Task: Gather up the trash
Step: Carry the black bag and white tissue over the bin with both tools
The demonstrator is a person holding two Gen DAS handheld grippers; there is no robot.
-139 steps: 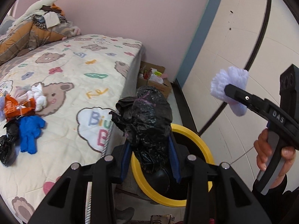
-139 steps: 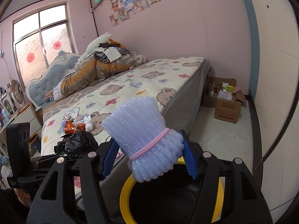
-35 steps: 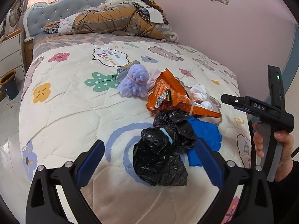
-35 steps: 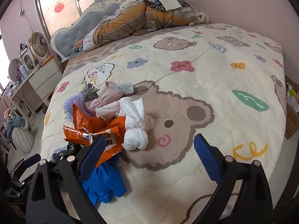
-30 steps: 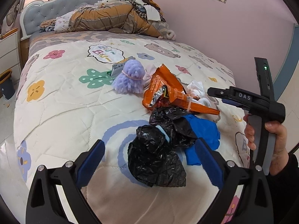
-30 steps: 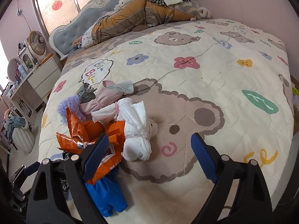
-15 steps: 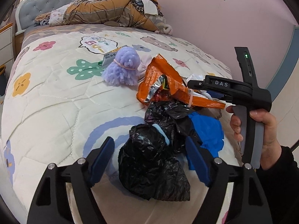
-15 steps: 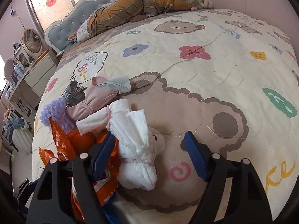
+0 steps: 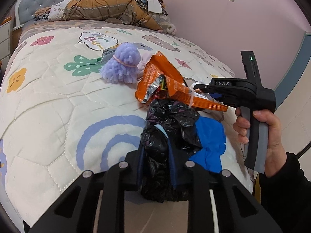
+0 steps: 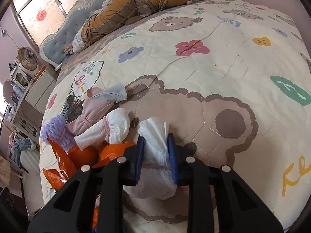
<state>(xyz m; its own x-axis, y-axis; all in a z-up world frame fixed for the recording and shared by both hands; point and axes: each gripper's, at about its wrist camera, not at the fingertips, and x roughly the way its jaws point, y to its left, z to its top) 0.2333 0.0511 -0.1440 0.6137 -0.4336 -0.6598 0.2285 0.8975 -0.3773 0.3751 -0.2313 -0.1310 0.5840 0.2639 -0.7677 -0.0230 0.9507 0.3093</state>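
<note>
A heap of trash lies on the patterned quilt (image 9: 48, 101). My left gripper (image 9: 155, 155) is shut on a crumpled black plastic bag (image 9: 155, 167) at the near edge of the heap. A second black bag (image 9: 175, 120), a blue glove (image 9: 210, 139), an orange snack wrapper (image 9: 167, 81) and a purple bubble-wrap bundle (image 9: 122, 66) lie beyond it. My right gripper (image 10: 155, 149) is shut on a white tissue bundle (image 10: 155, 167) that rests on the quilt (image 10: 223, 62). Another white bundle (image 10: 108, 126) and a pink bundle (image 10: 91, 112) lie to its left.
Piled bedding (image 9: 108, 9) and a grey padded headboard (image 9: 38, 5) are at the far end of the bed. A pink wall (image 9: 223, 29) runs along the right. A bedside cabinet (image 10: 29, 95) and a fan (image 10: 27, 58) stand left of the bed.
Both grippers moved down to the heap and shut: the left on the black bag, the right on the white tissue bundle. Before, both were open above the bed.
</note>
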